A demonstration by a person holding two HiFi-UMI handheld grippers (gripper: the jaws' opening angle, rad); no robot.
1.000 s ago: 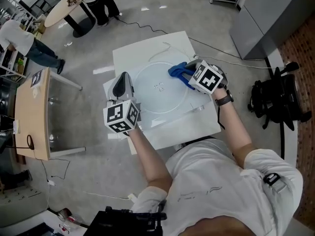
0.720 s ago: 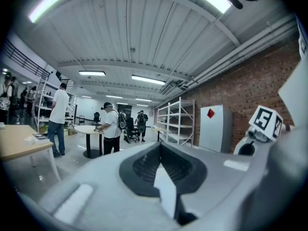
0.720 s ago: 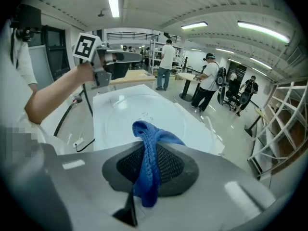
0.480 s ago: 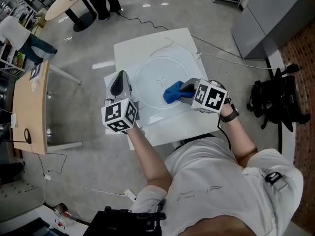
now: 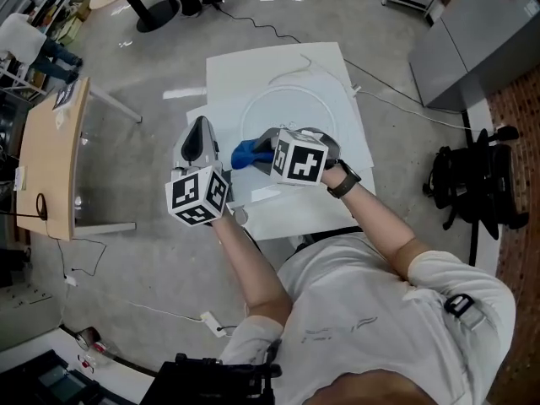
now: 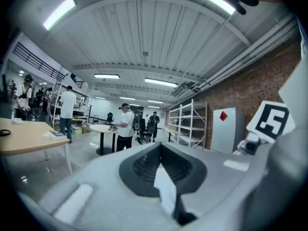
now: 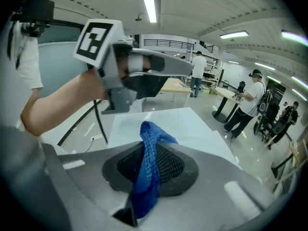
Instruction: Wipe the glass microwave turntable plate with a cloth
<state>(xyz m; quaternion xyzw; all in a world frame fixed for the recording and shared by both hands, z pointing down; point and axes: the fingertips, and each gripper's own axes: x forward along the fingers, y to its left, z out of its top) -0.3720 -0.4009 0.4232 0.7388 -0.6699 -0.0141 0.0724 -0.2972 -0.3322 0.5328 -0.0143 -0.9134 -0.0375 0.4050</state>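
Observation:
The round glass turntable plate (image 5: 297, 112) lies on the white table (image 5: 253, 67). My right gripper (image 5: 256, 153) is shut on a blue cloth (image 5: 243, 153) at the plate's near-left rim; whether the cloth touches the glass I cannot tell. In the right gripper view the cloth (image 7: 150, 153) bunches up between the jaws of that gripper (image 7: 150, 174), with the table (image 7: 183, 129) beyond. My left gripper (image 5: 201, 139) hovers by the table's left edge, just left of the cloth, off the plate. Its jaws (image 6: 164, 179) stand shut, with only a thin white sliver showing between the pads.
A wooden desk (image 5: 46, 154) stands to the left and a grey cabinet (image 5: 489, 28) at the far right. A black bag (image 5: 468, 188) sits on the floor to the right. A cable (image 5: 392, 91) runs past the table. People stand near a round table (image 6: 113, 127).
My right gripper has swept the blue cloth from the plate's far right side across to its near-left rim. The left gripper has stayed by the table's left edge.

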